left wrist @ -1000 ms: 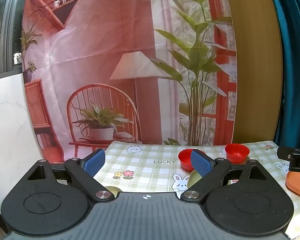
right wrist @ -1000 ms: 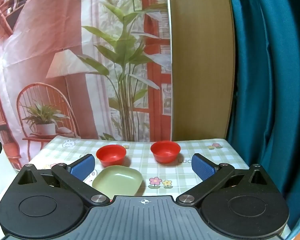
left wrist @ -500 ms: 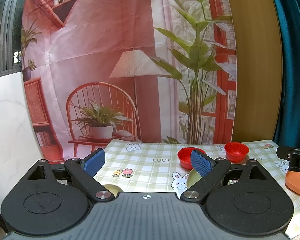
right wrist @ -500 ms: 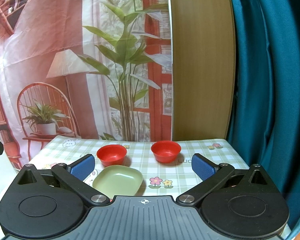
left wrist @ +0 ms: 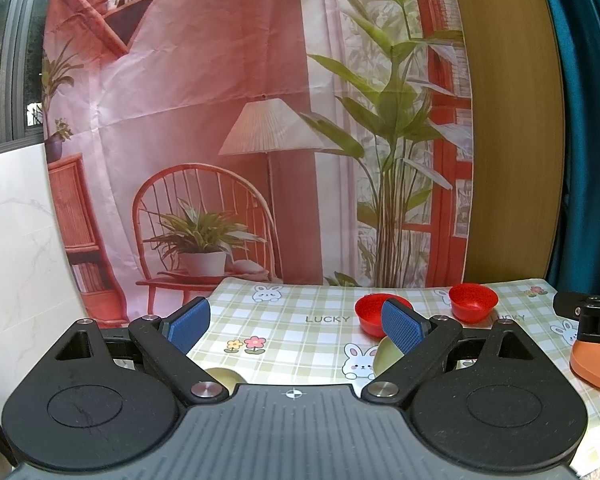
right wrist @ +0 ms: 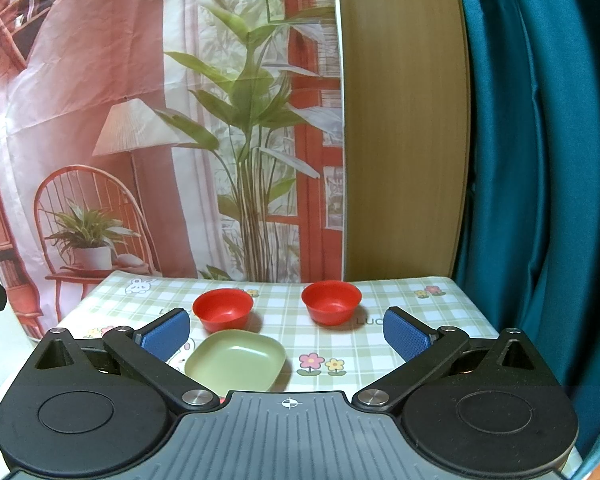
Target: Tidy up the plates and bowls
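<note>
In the right wrist view two red bowls stand on the checked tablecloth, one at left and one at right. A green square plate lies just in front of the left bowl. My right gripper is open and empty above the cloth, with the plate between its fingers' line. In the left wrist view my left gripper is open and empty. Its right finger covers part of a red bowl and the green plate. The other red bowl stands farther right. A second green dish peeks out low at left.
The right gripper's orange and black body shows at the right edge of the left wrist view. A printed backdrop hangs behind the table, with a wooden panel and a teal curtain to the right. A white marble wall stands left.
The left wrist view has shifted slightly, so the bowls sit a little lower and more left in it. The right wrist view is almost unchanged. Both grippers stay open.
</note>
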Available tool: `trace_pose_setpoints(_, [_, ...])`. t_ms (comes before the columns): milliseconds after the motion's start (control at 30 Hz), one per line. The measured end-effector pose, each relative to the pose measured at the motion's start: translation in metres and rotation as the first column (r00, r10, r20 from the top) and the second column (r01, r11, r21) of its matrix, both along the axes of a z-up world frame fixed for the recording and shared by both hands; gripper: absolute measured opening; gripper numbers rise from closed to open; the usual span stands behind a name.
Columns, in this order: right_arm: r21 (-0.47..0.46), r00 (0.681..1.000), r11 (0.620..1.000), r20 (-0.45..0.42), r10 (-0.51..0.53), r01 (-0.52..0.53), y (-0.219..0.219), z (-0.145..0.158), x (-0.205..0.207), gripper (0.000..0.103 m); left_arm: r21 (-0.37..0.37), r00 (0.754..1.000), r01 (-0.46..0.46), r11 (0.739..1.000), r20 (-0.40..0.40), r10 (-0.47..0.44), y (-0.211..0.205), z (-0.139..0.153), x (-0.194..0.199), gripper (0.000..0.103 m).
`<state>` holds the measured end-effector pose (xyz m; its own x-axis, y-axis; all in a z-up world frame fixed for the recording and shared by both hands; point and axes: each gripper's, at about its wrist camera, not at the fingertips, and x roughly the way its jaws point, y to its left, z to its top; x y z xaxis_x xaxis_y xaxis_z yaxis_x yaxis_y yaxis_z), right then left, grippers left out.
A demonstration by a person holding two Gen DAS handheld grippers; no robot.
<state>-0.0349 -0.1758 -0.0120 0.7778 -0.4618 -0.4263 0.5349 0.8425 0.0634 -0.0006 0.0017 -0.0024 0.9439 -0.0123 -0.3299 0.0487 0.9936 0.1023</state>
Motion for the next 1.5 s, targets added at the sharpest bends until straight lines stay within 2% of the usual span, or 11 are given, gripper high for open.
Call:
trace_pose_setpoints(1200, [0.001, 1.0, 1.0, 0.0, -0.003, 0.003, -0.003, 0.0, 0.001, 0.103, 0.002, 1.0, 0.006, 1.0, -0.003, -0.006, -0.002, -0.002, -0.001, 0.094])
trace_pose_setpoints(1500, [0.01, 1.0, 1.0, -0.019, -0.004, 0.004, -0.012, -0.002, 0.011, 0.103, -0.004, 0.999, 0.003, 1.0, -0.037, -0.003, 0.0, -0.005, 0.008, 0.094])
